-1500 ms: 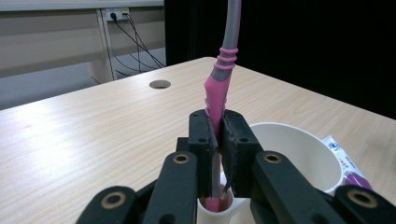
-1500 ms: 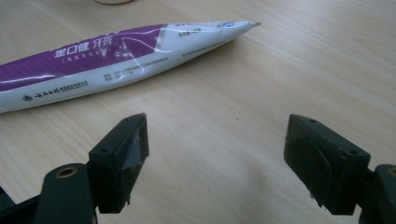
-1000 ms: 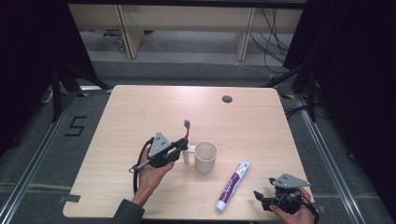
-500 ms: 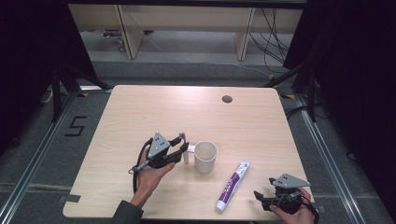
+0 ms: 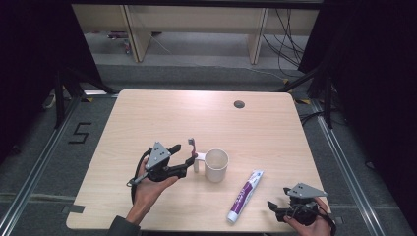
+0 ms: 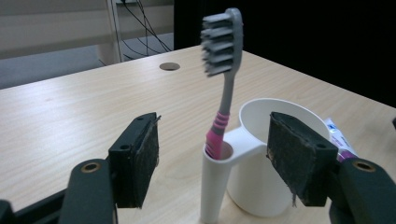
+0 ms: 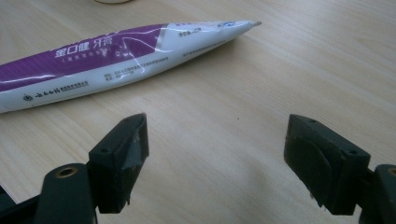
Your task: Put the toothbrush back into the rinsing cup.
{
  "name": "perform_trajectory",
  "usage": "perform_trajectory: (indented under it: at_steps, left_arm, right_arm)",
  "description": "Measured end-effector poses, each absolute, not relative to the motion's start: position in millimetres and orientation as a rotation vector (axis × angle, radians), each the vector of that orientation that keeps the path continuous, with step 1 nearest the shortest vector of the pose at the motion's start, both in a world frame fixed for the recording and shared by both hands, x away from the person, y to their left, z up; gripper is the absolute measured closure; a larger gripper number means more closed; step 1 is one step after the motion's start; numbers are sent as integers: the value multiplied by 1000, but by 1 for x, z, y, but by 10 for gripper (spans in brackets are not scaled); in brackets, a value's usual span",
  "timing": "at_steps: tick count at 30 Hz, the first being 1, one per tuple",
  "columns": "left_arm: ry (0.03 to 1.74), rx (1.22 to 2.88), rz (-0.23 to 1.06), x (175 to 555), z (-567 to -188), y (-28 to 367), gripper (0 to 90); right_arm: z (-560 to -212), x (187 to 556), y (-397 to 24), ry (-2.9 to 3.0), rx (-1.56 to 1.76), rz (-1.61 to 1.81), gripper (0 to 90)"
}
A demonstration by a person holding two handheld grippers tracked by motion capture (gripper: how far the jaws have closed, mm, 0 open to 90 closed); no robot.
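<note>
In the narrow side tube of the white cup (image 6: 275, 154) stands the toothbrush (image 6: 223, 79), upright, bristle head at the top, leaning only a little. It looks to have been put there on purpose: the tube holds its pink lower end, so it needs no grip to stay up. The handle is grey above, with pink ribs where it enters the tube, and the grey bristles face away from the cup's bowl. The cup is plain white, open at the top and, as far as I can see into it, holds nothing.

Around the toothbrush, the left gripper (image 5: 184, 158) has just been opening its fingers (image 6: 137, 161). They now stand apart on either side of the tube and the handle, and neither pad touches anything. I take this for a release: the brush is between them but free, and the hand can draw back without knocking it.

On the cup's far side from that hand lies a purple and white toothpaste tube (image 5: 245, 194), flat on the pale wooden counter (image 5: 162, 118), one end pointing toward the cup but apart from it. Beyond the tube, at the counter's near edge, the right gripper (image 5: 279, 206) rests low with its fingers (image 7: 123, 158) wide apart and nothing between them, aimed toward the toothpaste, perhaps waiting its turn.
</note>
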State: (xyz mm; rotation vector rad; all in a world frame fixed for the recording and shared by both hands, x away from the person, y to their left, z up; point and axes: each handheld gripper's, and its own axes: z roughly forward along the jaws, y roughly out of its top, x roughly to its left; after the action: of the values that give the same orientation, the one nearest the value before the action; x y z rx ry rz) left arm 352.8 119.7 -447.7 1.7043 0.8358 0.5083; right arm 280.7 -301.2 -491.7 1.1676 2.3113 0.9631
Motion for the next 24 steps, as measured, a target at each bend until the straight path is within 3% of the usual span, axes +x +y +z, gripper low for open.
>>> perform_trajectory:
  at_steps: [24]
  left_arm:
    - [900,1787,436,316,-472,151,262]
  right_arm:
    - [-492,281,-303,2362,1201,986,232]
